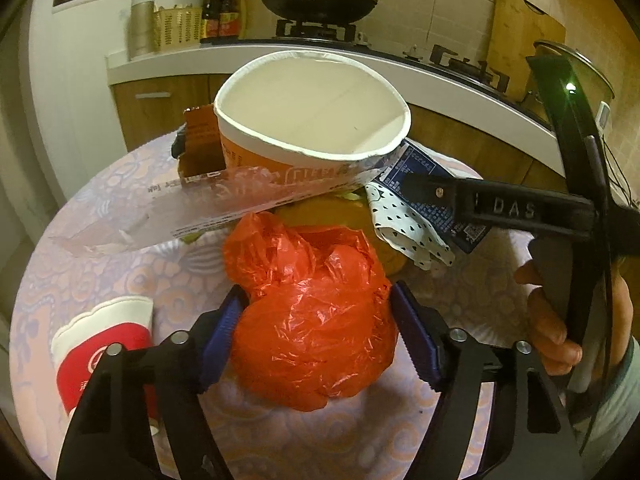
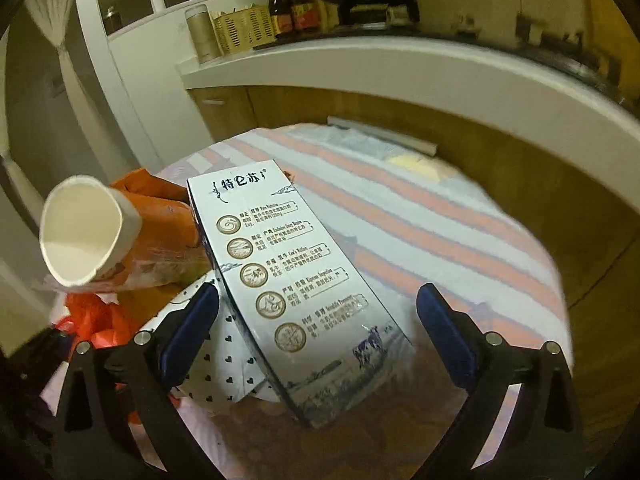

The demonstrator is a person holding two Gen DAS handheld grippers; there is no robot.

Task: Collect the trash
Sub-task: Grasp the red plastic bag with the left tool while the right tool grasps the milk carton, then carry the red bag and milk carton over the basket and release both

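My left gripper (image 1: 316, 340): jaws apart, straddling the red plastic bag (image 1: 312, 320) on the bench (image 1: 120, 184). My right gripper (image 2: 320, 328): jaws apart w/ milk carton (image 2: 296, 280) between, pads not touching. Noodle cup (image 1: 308, 120) lies just behind the bag.

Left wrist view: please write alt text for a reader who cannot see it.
The open left gripper straddles a crumpled red plastic bag on a patterned table. Behind it lies an empty noodle cup; the right gripper reaches in from the right.
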